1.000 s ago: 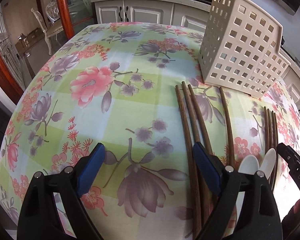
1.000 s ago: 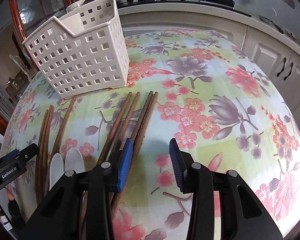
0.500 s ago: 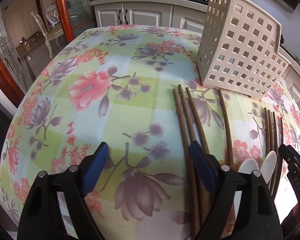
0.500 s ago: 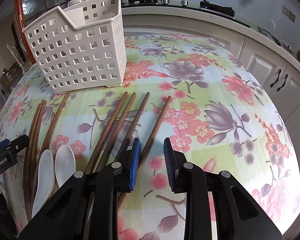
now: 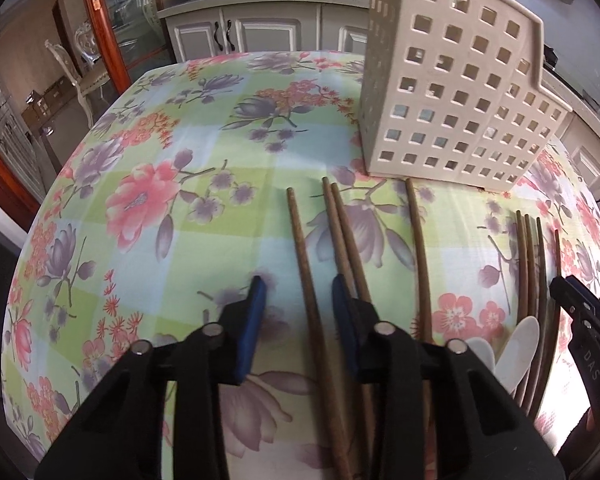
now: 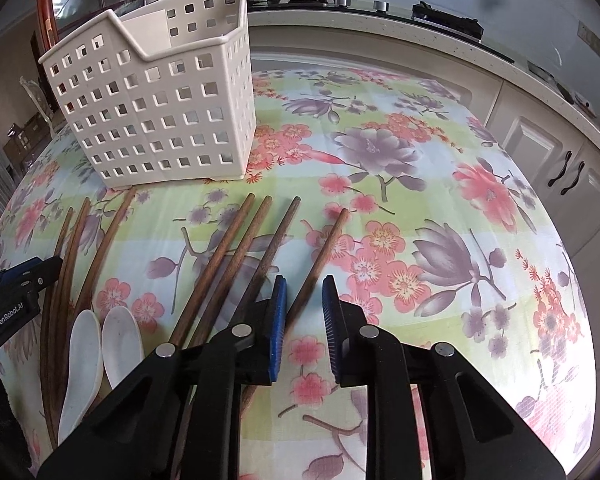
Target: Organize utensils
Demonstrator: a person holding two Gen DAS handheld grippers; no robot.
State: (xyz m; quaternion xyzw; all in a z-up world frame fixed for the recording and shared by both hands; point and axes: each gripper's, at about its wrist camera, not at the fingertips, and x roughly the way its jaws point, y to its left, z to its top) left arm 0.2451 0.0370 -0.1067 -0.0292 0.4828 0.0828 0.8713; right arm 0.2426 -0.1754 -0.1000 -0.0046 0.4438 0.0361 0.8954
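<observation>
Chopsticks singled out, one per gripper

Left wrist view: left gripper (image 5: 296,312) is closing its still-apart jaws around one chopstick (image 5: 306,280), probably split from its neighbours for a clean pinch.

Right wrist view: right gripper (image 6: 304,312) is narrowing around the outermost chopstick (image 6: 320,260); pads are not yet pressing. Slotted caddy (image 6: 156,112) is waiting beyond, toward the tabletop's (image 6: 440,208) far edge.

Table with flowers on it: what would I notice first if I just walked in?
Probably the bright flowered tablecloth, and the tall white basket full of square holes standing at the far side of it. In front of the basket lie long brown chopsticks fanned out, with two white spoons beside them. Close up, the right gripper is closing around one chopstick, pads not yet touching, and the left gripper is closing around another.
</observation>
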